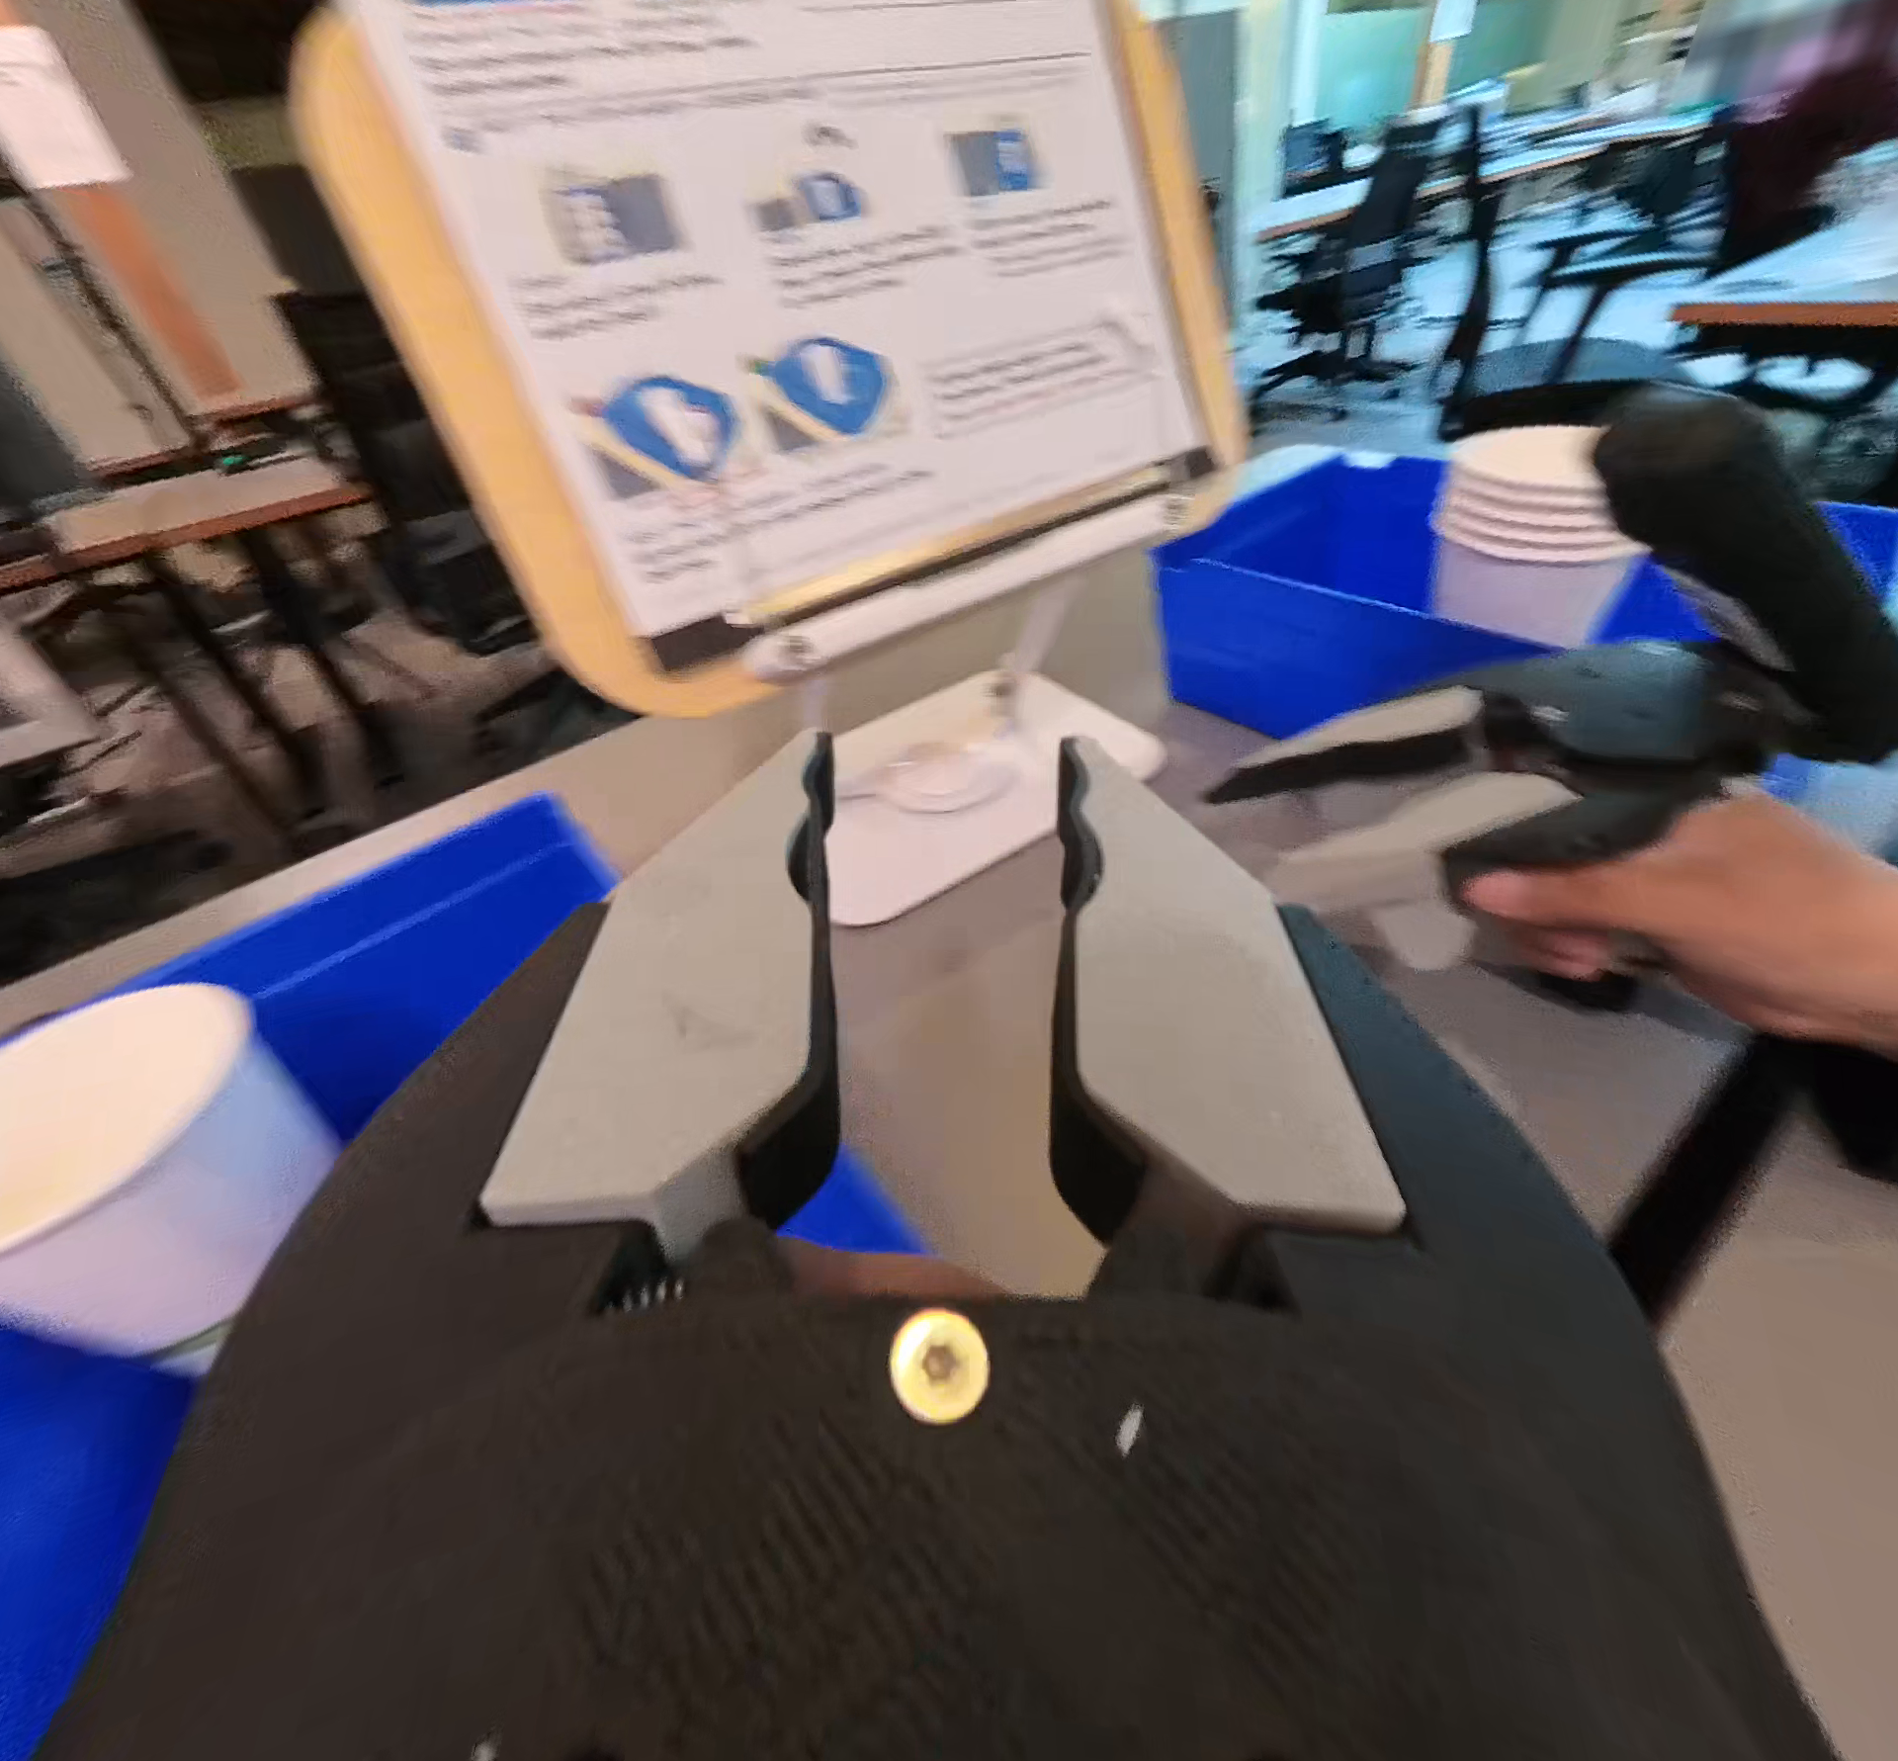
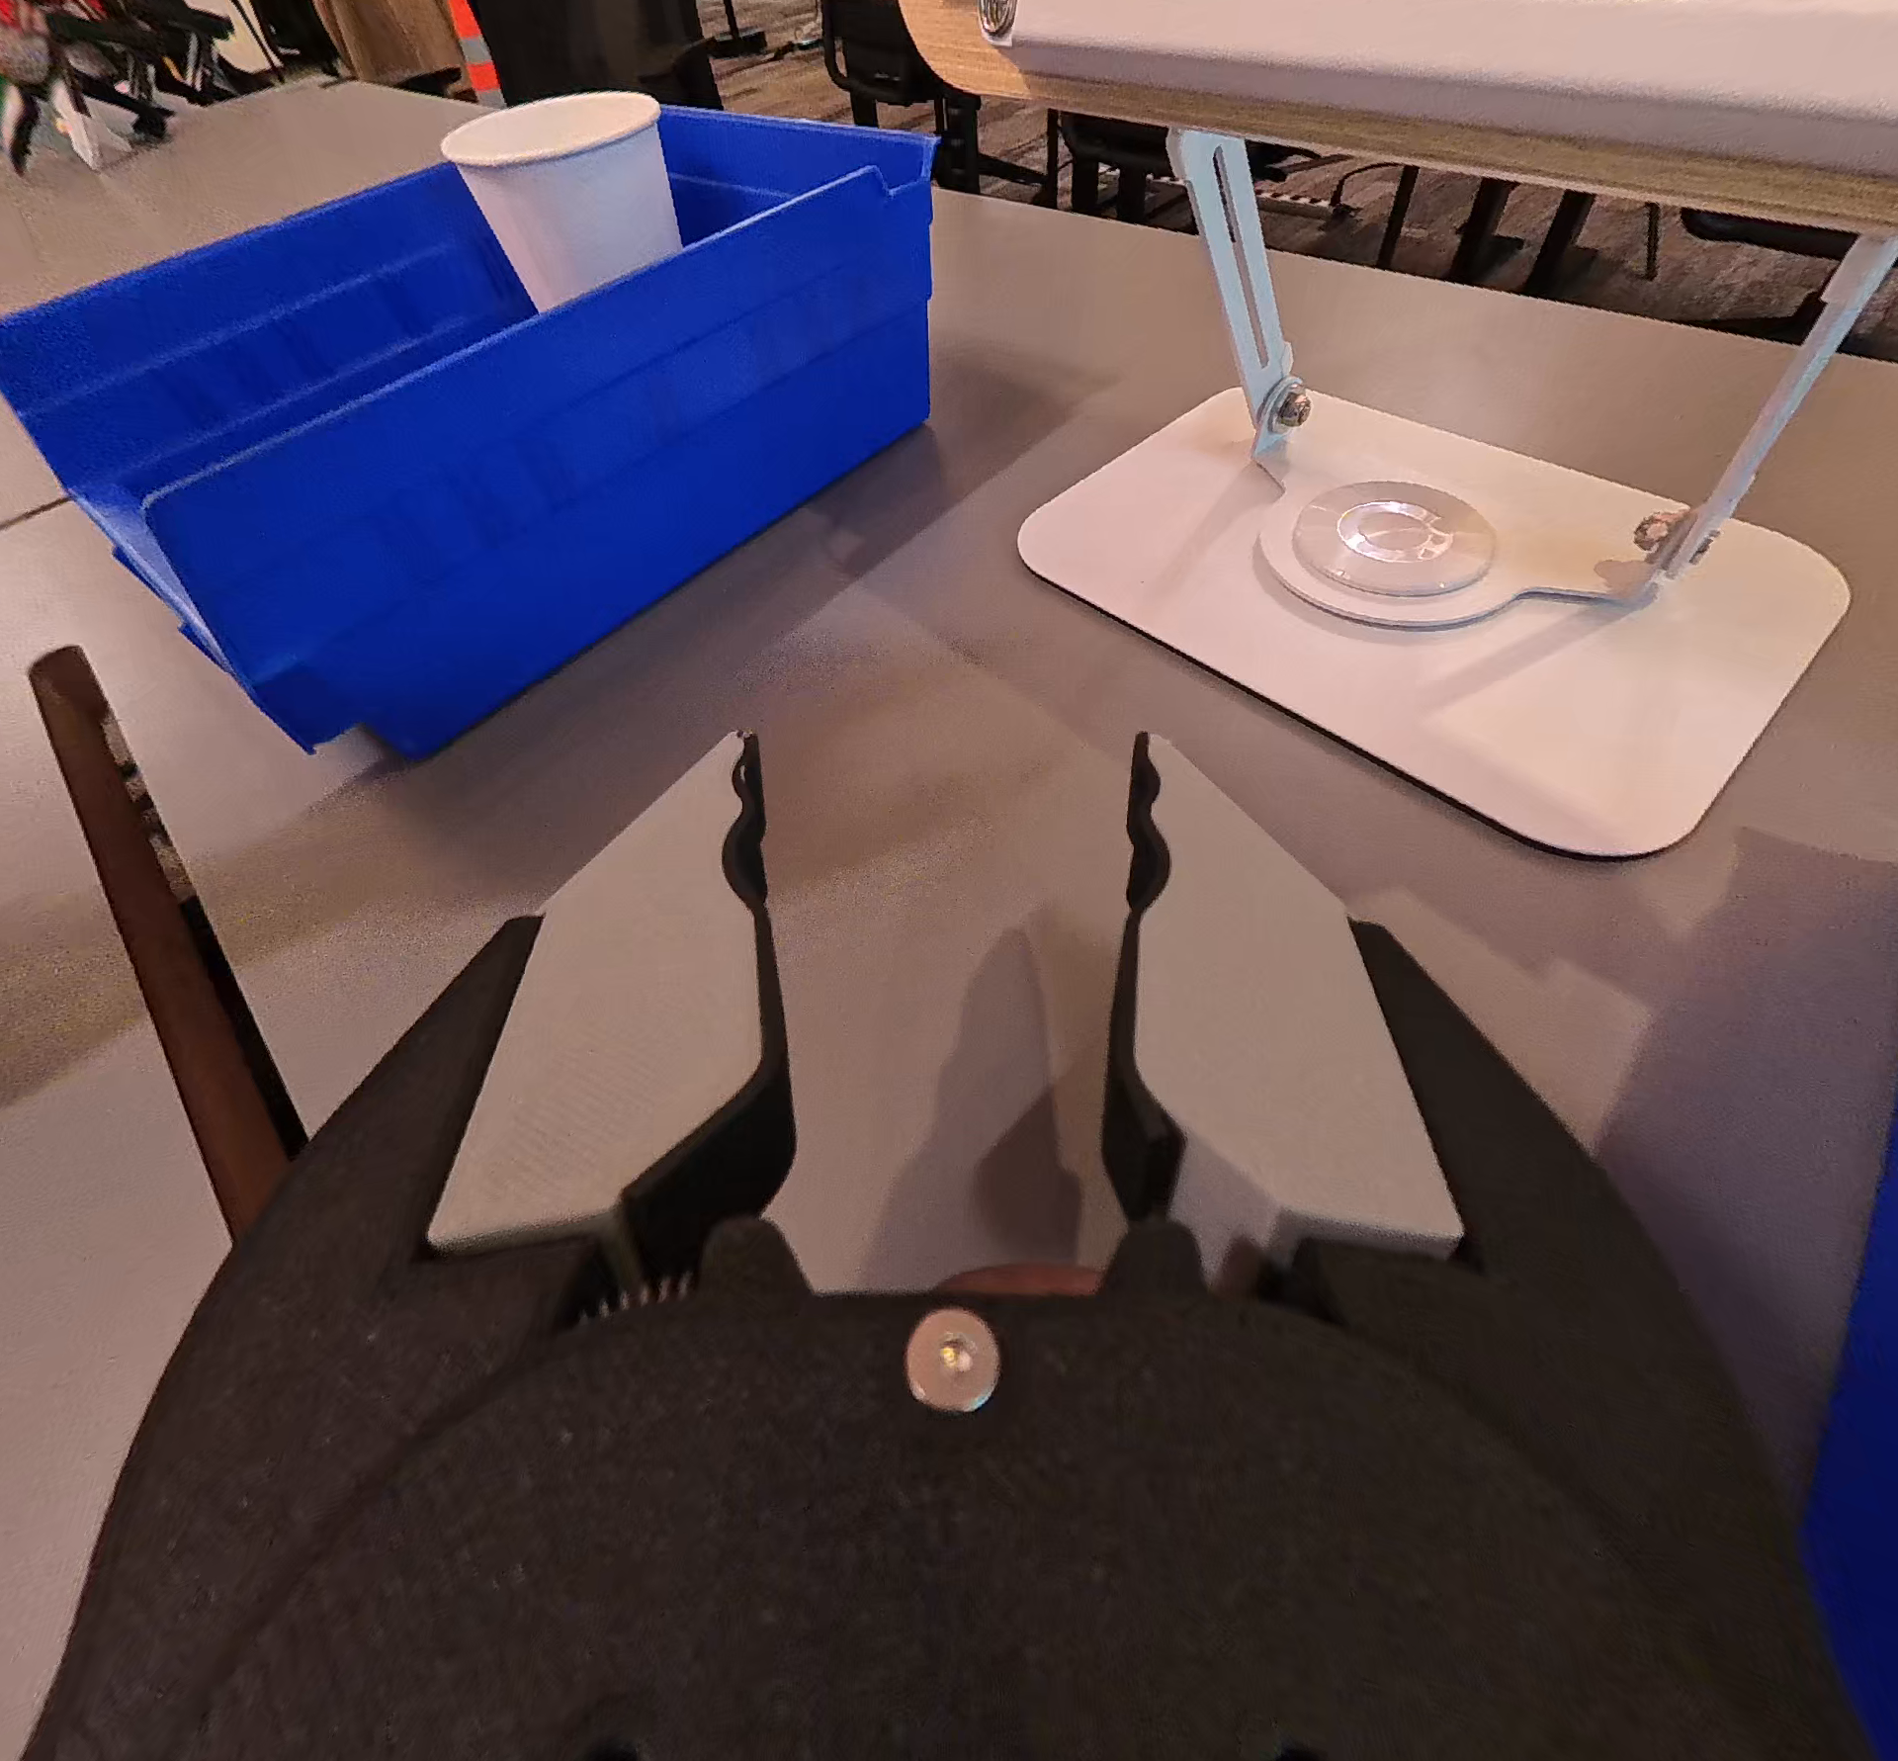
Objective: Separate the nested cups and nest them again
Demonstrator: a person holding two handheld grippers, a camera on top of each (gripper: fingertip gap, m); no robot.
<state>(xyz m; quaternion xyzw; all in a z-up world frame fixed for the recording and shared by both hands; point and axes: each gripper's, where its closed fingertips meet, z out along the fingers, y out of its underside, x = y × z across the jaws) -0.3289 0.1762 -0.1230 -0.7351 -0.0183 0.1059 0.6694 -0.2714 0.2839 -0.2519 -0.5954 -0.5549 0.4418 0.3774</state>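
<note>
My left gripper (image 1: 940, 756) is open and empty, held above the grey table. A single white paper cup (image 1: 123, 1157) stands in a blue bin (image 1: 411, 931) just to its lower left; the same cup (image 2: 570, 202) and bin (image 2: 534, 499) show in the right wrist view, far left. A stack of nested white cups (image 1: 1530, 520) stands in a second blue bin (image 1: 1304, 602) at the right. My right gripper (image 2: 945, 756) is open and empty, low over the table; it also shows in the left wrist view (image 1: 1263, 818), held by a hand (image 1: 1705, 910).
A white document stand with a flat base (image 2: 1438, 674) and a printed sheet on a wooden board (image 1: 781, 273) sits at the middle back of the table. A blue edge (image 2: 1859, 1465) shows at the far right. Chairs and desks fill the room behind.
</note>
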